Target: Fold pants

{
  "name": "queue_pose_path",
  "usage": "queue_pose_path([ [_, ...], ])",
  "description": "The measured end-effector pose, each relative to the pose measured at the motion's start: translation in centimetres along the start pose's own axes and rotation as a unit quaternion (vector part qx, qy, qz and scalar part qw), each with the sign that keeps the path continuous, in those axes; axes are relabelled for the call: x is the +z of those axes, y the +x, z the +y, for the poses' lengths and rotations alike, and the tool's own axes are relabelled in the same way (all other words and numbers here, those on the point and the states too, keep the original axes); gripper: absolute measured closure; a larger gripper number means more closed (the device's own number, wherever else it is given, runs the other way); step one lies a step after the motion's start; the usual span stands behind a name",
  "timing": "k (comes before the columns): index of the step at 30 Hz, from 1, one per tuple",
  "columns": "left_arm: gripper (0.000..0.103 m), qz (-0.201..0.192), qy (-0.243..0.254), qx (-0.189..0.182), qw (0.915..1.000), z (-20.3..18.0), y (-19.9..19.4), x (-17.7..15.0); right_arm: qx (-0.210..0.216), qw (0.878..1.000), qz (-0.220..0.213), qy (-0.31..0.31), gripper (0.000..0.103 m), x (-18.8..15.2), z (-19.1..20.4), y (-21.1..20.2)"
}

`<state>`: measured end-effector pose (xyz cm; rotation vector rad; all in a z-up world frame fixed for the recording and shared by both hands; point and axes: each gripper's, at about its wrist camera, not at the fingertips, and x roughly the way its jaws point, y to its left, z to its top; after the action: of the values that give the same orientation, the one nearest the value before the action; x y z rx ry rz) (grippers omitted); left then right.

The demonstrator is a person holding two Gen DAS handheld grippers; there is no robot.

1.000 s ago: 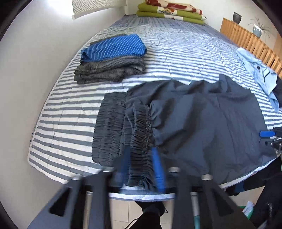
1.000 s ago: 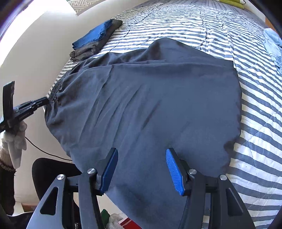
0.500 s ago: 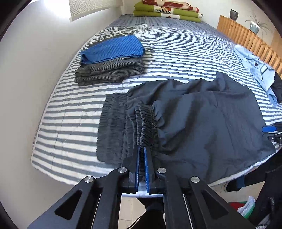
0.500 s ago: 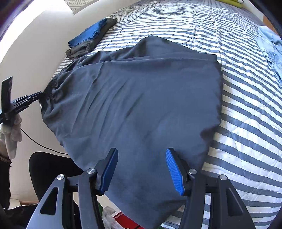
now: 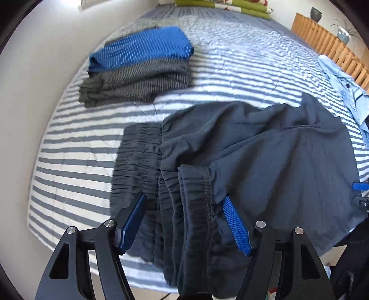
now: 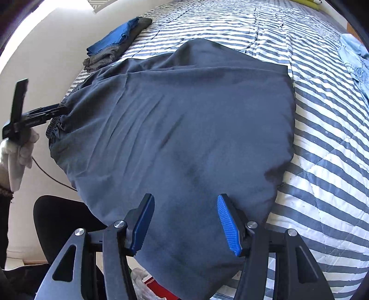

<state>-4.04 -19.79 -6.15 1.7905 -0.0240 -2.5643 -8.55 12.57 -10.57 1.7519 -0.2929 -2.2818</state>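
Dark navy pants (image 5: 276,161) lie spread across the near end of the striped bed, their gathered waistband (image 5: 191,196) bunched in folds at the bed's edge. My left gripper (image 5: 184,221) straddles that waistband; its jaws are opening and the blue pads stand clear of the folds on both sides. In the right wrist view the same pants (image 6: 184,127) hang over the bed's edge. My right gripper (image 6: 184,221) hovers open over the leg end, with cloth under it but nothing pinched. The left gripper (image 6: 46,113) shows at the waistband on the far left there.
A stack of folded clothes (image 5: 138,67), blue on grey, sits at the back left. A light blue shirt (image 5: 341,92) lies at the right edge by a wooden rail (image 5: 322,41). Folded green blankets (image 5: 221,4) lie at the far end. A gloved hand (image 6: 20,152) and a black-clad leg (image 6: 62,221) are beside the bed.
Half a second ago my left gripper was shut on the bunched waistband; now its jaws stand wide apart and it has moved closer and lower. The right gripper has stayed put.
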Motion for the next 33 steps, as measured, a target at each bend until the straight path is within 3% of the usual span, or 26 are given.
queue_pose_path([
  [1, 0.040, 0.001, -0.009, -0.002, 1.0000, 0.3, 0.6, 0.0, -0.001, 1.000, 0.000, 0.001, 0.050, 0.0, -0.2, 0.0],
  [2, 0.059, 0.001, -0.017, -0.008, 0.9998, 0.4, 0.9, 0.0, 0.000, 1.000, -0.001, 0.002, 0.050, 0.0, -0.3, -0.1],
  [3, 0.071, -0.003, -0.023, -0.006, 0.9997, 0.4, 0.9, -0.1, 0.000, 1.000, -0.002, 0.002, 0.050, 0.0, -0.7, -0.2],
  [5, 0.084, -0.019, -0.024, -0.012, 0.9995, 0.1, 0.0, -0.2, -0.003, 1.000, -0.007, 0.010, 0.050, 0.2, -1.4, -0.5],
  [8, 0.089, -0.051, -0.014, -0.002, 0.9986, -0.8, -2.7, -0.4, -0.008, 0.999, -0.018, 0.034, 0.050, 0.4, -3.3, -1.0],
  [12, 0.089, -0.103, 0.036, 0.026, 0.9936, -2.7, -6.9, -0.1, -0.008, 0.998, -0.020, 0.054, 0.050, 0.3, -5.1, -1.1],
  [16, 0.090, -0.125, 0.046, 0.052, 0.9897, -2.5, -8.2, 1.6, -0.016, 0.996, -0.044, 0.075, 0.050, 0.9, -6.5, -2.3],
  [20, 0.090, -0.107, 0.016, 0.054, 0.9926, 0.1, -6.1, 3.2, -0.020, 0.992, -0.067, 0.101, 0.050, 2.3, -8.6, -3.4],
  [23, 0.089, -0.063, -0.002, 0.056, 0.9965, 1.6, -2.2, 3.7, -0.026, 0.990, -0.079, 0.115, 0.050, 3.8, -10.0, -3.2],
  [25, 0.084, -0.039, -0.002, 0.057, 0.9976, 2.1, -0.4, 3.4, -0.021, 0.989, -0.077, 0.123, 0.050, 5.0, -10.9, -2.5],
  [27, 0.061, -0.038, -0.003, 0.066, 0.9971, 2.2, -0.2, 3.0, -0.013, 0.990, -0.068, 0.126, 0.050, 6.2, -11.2, -1.4],
  [29, 0.049, -0.043, -0.011, 0.080, 0.9958, 2.6, -0.9, 2.6, -0.021, 0.990, -0.068, 0.121, 0.050, 7.1, -11.3, -1.0],
  [33, 0.049, -0.076, -0.007, 0.099, 0.9921, 2.4, -4.3, 1.7, -0.006, 0.993, -0.079, 0.083, 0.050, 6.3, -10.0, -2.4],
])
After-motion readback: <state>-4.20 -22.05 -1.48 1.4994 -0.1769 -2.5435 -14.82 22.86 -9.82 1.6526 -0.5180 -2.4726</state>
